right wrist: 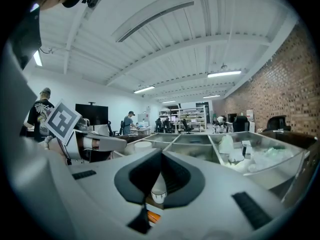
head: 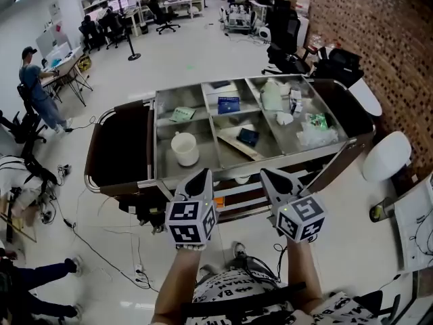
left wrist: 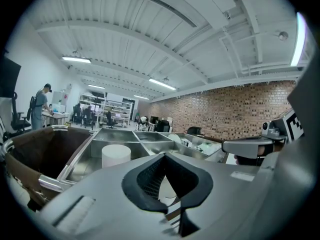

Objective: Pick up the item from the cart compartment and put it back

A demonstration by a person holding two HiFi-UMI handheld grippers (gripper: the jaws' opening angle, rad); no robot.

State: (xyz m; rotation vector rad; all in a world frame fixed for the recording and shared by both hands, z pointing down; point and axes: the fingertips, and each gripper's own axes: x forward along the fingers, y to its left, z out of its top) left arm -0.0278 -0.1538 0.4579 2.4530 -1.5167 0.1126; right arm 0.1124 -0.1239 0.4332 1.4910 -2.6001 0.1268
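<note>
A steel cart [head: 160,175] with several open compartments stands in front of me. A white cylindrical cup [head: 184,147] sits in the near left compartment and shows in the left gripper view [left wrist: 116,155] as well. A dark blue item [head: 247,137] lies in the near middle compartment, a blue packet [head: 228,104] behind it, and a green packet [head: 182,114] at the far left. My left gripper [head: 201,176] and right gripper [head: 268,175] hover side by side over the cart's near edge. Both are shut and hold nothing.
White bags and small packets [head: 298,117] fill the right compartment. A brown side shelf [head: 125,144] hangs on the cart's left end. White chairs [head: 387,156] stand to the right by the brick wall. Cables [head: 101,249] lie on the floor, and a person [head: 37,87] stands far left.
</note>
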